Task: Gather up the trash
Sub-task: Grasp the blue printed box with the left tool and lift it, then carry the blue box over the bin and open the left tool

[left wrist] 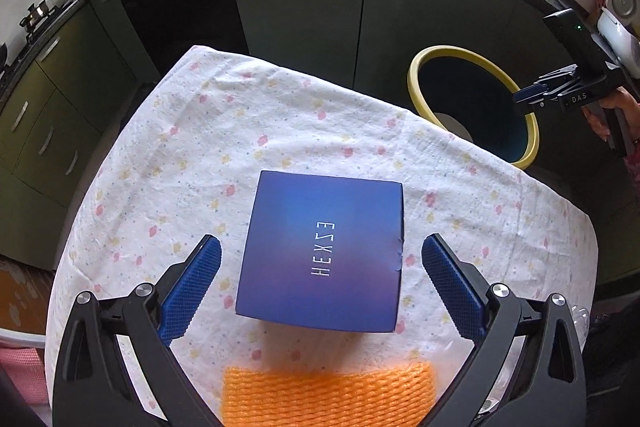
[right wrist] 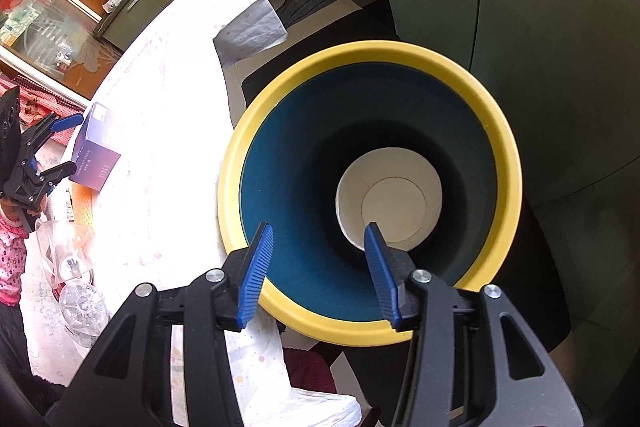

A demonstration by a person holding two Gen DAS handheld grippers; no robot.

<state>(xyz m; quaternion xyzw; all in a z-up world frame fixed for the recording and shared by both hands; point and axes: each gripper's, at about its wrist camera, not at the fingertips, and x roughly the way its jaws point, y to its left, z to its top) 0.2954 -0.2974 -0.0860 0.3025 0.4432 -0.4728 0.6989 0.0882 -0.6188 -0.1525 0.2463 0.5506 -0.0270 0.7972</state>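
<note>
A blue box marked HEXZE (left wrist: 324,251) lies on the table with the flowered white cloth (left wrist: 208,131). My left gripper (left wrist: 320,241) hangs over it, open; its blue pads (left wrist: 192,291) stand on either side of the box with gaps. An orange foam net (left wrist: 328,391) lies just nearer than the box. To the right of the table stands a bin with a yellow rim (right wrist: 504,155), and a white paper cup (right wrist: 390,203) lies at its bottom. My right gripper (right wrist: 319,227) is held over the bin's mouth, open and with nothing in it. It also shows as the right gripper (left wrist: 532,95) at the bin's rim.
Clear plastic bottles (right wrist: 80,303) lie at the table's near end. Dark green cabinets (left wrist: 304,11) run close behind the table and the bin. In the right wrist view the blue box (right wrist: 94,151) sits by the left gripper (right wrist: 60,143), held by a person in a pink sleeve (right wrist: 10,267).
</note>
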